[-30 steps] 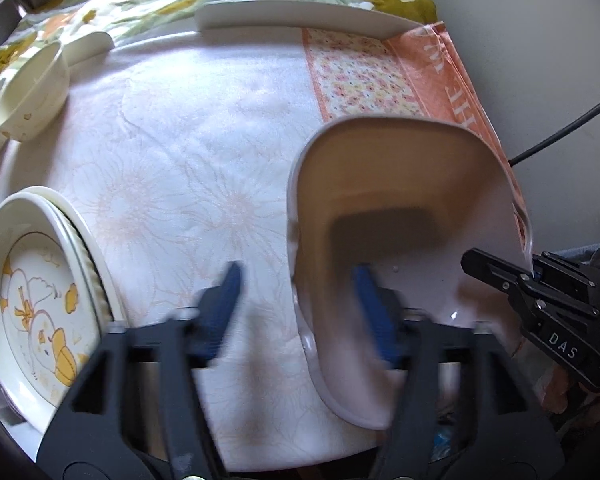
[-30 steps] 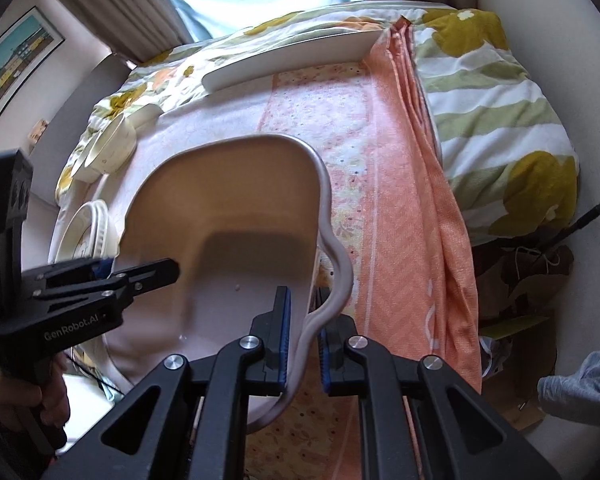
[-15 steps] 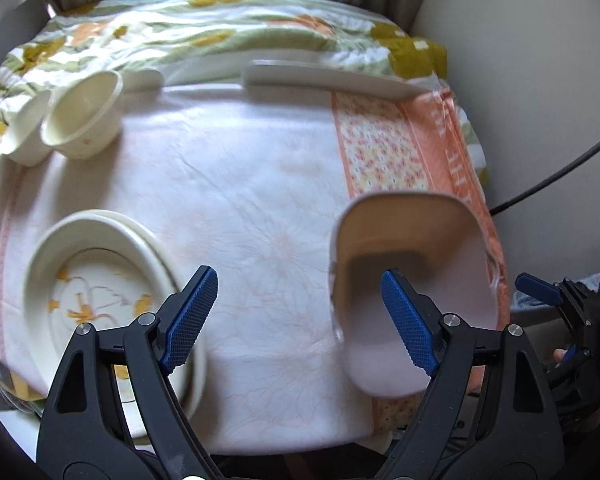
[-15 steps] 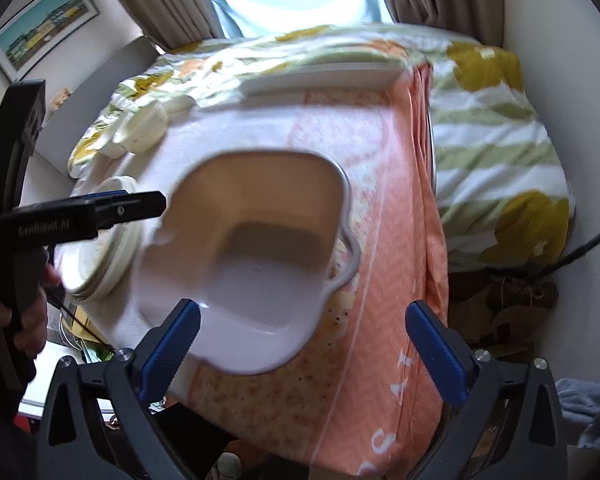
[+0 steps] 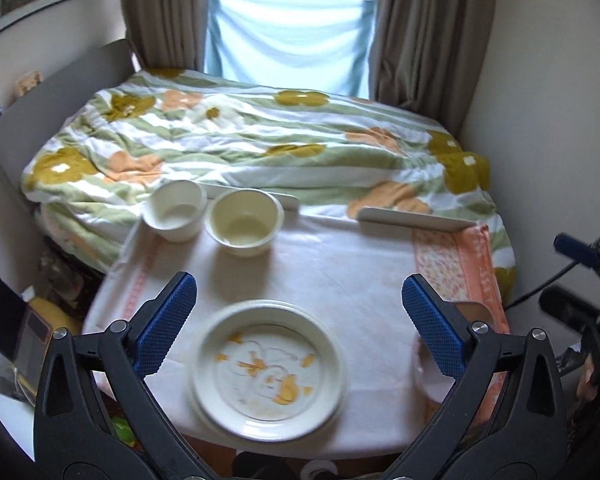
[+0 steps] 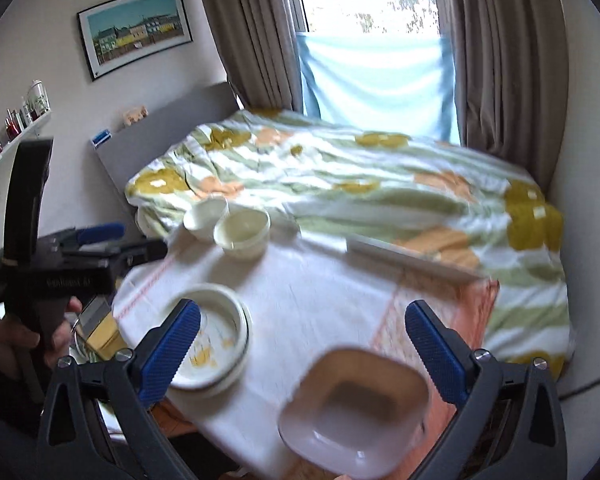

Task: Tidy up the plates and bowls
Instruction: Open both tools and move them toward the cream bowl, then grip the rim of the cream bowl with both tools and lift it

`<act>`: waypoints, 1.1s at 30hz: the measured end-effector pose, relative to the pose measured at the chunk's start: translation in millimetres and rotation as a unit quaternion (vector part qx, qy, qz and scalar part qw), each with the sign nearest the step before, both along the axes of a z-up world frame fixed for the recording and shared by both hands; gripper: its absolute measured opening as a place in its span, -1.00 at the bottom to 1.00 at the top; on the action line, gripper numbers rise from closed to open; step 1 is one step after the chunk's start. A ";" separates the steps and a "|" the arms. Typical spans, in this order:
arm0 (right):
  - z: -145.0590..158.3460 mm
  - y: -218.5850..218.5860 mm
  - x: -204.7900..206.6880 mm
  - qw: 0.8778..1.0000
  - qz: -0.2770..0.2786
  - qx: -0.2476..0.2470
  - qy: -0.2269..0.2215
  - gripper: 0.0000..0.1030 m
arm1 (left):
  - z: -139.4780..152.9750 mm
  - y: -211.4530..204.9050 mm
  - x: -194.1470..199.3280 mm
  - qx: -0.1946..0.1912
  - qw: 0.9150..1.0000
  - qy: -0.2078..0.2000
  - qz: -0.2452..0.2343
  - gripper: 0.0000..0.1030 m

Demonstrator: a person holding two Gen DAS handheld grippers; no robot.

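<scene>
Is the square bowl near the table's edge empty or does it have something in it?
Empty: the right wrist view shows the square bowl's bare inside, upright on the tablecloth.

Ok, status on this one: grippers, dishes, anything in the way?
Left gripper open, empty. Right gripper open, empty. Square bowl on table's near edge, plate stack beside it, two round bowls at back. Nothing in the way.

The left gripper point(image 5: 298, 324) fills the bottom of its own view, blue-padded fingers point(image 5: 165, 322) spread wide and holding nothing. The right gripper point(image 6: 302, 350) is just as wide apart, nothing between its pads point(image 6: 434, 354). At the left edge of the right view, a hand point(image 6: 18, 338) grips the left tool's handle.
</scene>
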State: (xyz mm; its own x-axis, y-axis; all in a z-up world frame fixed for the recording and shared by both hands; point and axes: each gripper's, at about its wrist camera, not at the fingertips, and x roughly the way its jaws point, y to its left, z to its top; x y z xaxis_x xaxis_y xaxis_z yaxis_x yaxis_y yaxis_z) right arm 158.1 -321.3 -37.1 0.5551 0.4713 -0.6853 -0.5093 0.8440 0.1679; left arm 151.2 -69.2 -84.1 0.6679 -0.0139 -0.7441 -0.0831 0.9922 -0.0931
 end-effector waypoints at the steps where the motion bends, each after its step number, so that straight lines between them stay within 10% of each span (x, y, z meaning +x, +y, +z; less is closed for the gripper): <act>1: 5.3 11.0 4.6 1.000 0.003 -0.002 -0.008 0.99 | 2.6 15.5 0.8 -0.009 1.000 -0.001 0.006 0.99; 7: 7.3 86.0 57.5 1.000 0.020 0.000 0.013 0.98 | -9.1 107.5 47.1 -0.076 0.996 0.037 0.043 0.96; 11: -20.8 135.9 101.7 0.998 0.012 -0.002 0.067 0.94 | -49.4 146.4 91.3 -0.131 0.987 0.084 0.039 0.43; 16: -100.8 182.0 160.0 0.984 -0.018 -0.005 0.175 0.30 | -123.6 165.1 146.0 -0.185 0.971 0.151 0.008 -0.03; 23: -180.3 214.9 198.0 0.964 -0.057 -0.027 0.258 -0.19 | -194.9 171.8 197.0 -0.198 0.958 0.205 -0.025 -0.36; 33: -205.9 223.0 214.0 0.954 -0.087 -0.038 0.284 -0.68 | -214.7 164.1 222.4 -0.173 0.959 0.219 -0.053 -0.69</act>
